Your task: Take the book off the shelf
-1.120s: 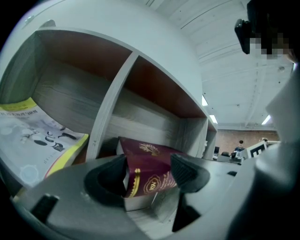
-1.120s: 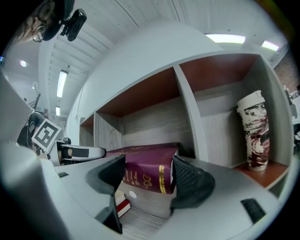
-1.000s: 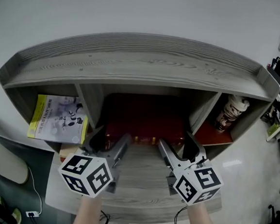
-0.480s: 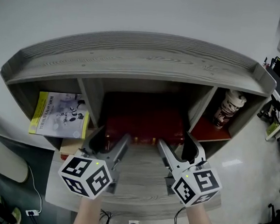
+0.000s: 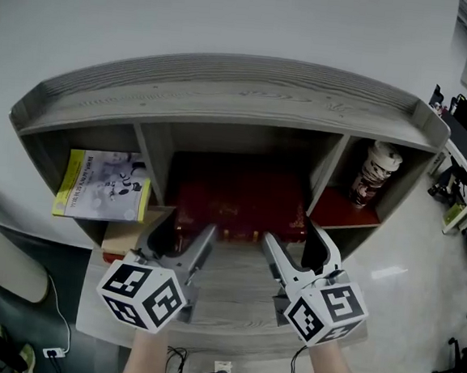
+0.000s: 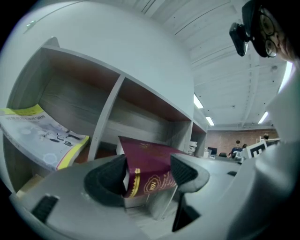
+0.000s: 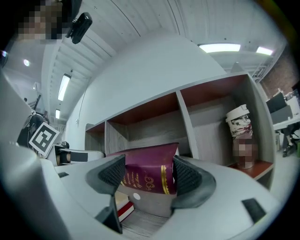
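A dark red book (image 5: 240, 198) with gold trim lies in the middle compartment of the grey wooden shelf (image 5: 225, 100). My left gripper (image 5: 184, 236) is at the book's near left corner, and my right gripper (image 5: 295, 242) is at its near right corner. In the left gripper view the book (image 6: 145, 154) fills the gap between the jaws of the left gripper (image 6: 147, 174), tilted. In the right gripper view the book (image 7: 150, 161) sits pressed between both pads of the right gripper (image 7: 149, 174). Both are shut on it.
A yellow-edged magazine (image 5: 102, 185) lies in the left compartment above a tan box (image 5: 123, 241). A patterned paper cup (image 5: 370, 173) stands in the right compartment. A grey wooden desk top (image 5: 232, 299) runs under the grippers. Upright dividers flank the book.
The head view has shifted a little, so the shelf sits slightly differently in frame. Both grippers stay on the book's front corners.
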